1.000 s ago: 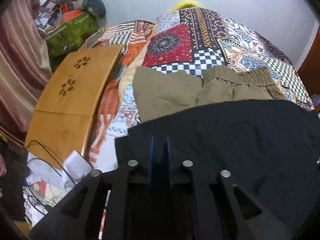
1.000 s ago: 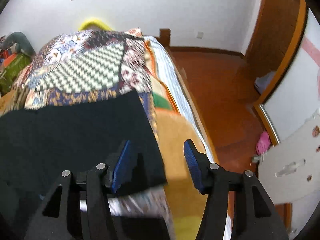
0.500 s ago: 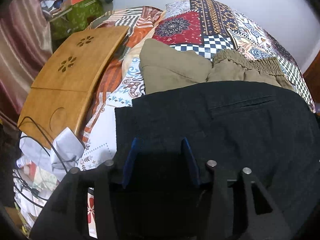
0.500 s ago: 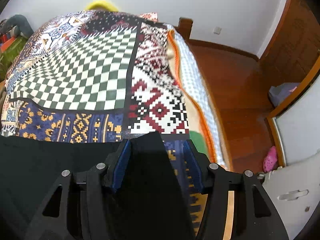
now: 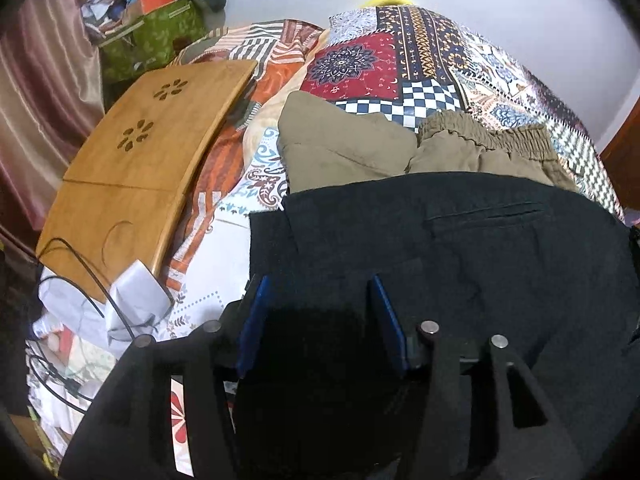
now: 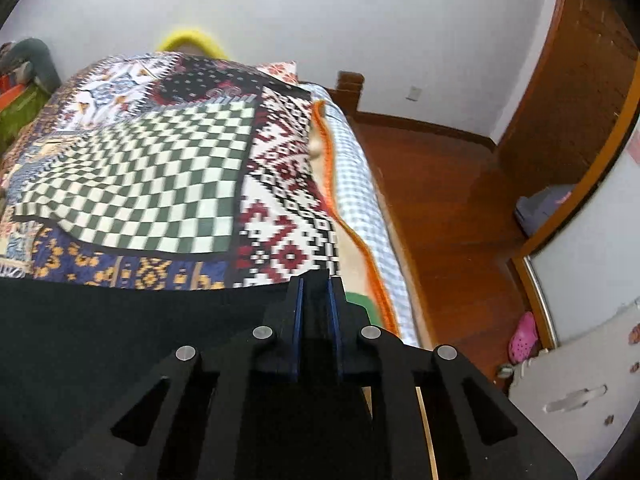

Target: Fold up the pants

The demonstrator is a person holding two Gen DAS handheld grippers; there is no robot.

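Black pants [image 5: 460, 248] lie flat across the near part of the patchwork quilt [image 5: 400, 52], a back pocket slit facing up. My left gripper [image 5: 319, 284] is open just above their left end, the black cloth lying under and between its blue pads without being pinched. In the right wrist view the pants [image 6: 120, 320] fill the lower left. My right gripper [image 6: 316, 280] is at their far right corner; its jaws are closing and the blue pads pinch the black cloth edge.
Folded khaki pants [image 5: 348, 152] lie just beyond the black ones. A wooden lap tray [image 5: 140, 160], a green bag [image 5: 152, 40] and cables with papers [image 5: 80, 300] crowd the left side. Right of the bed are the wooden floor [image 6: 460, 208] and a pink shoe [image 6: 522, 338].
The left jaws, shut on the black cloth a second ago, have opened. The right gripper moved forward to the pants' far corner and closed on it.
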